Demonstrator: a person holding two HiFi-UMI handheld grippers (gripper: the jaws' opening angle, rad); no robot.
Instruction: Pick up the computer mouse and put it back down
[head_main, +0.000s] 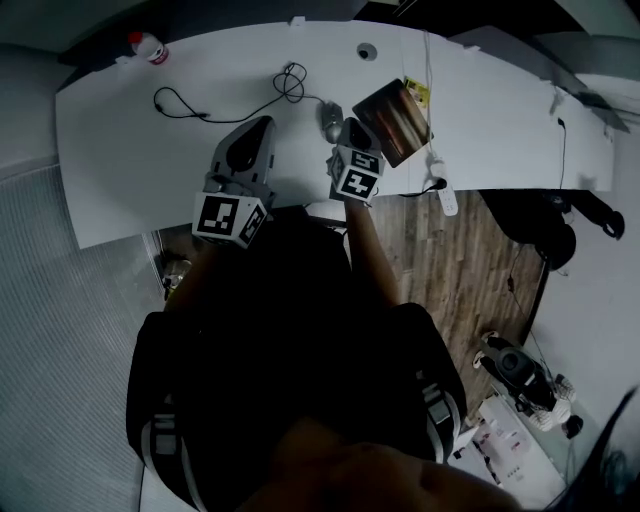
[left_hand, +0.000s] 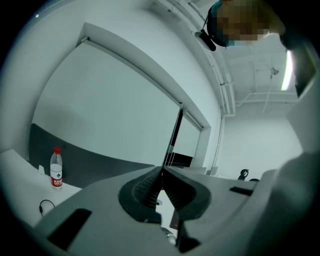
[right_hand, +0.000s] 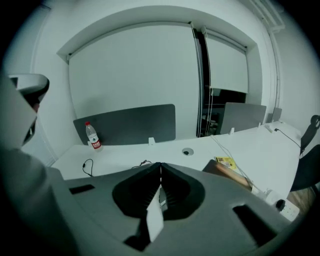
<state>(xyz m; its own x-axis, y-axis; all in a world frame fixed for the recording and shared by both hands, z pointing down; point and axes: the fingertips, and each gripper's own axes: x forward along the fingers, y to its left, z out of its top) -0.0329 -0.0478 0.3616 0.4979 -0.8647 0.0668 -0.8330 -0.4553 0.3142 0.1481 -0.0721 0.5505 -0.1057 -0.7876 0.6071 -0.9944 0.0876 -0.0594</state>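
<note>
While the right hand-held gripper (right_hand: 160, 167) hangs pressed together, empty | left hand-held gripper (left_hand: 161, 172) likewise | risk: lowered so, it could shove the mouse (head_main: 329, 121) along the bench (head_main: 130, 150)

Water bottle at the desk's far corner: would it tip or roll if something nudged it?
It probably tips easily: the water bottle stands upright, tall and narrow, on the desk. Once down, its round body would likely roll. Its smooth plastic may be slippery to hold. How full it is cannot be made out, so its weight is a guess.
</note>
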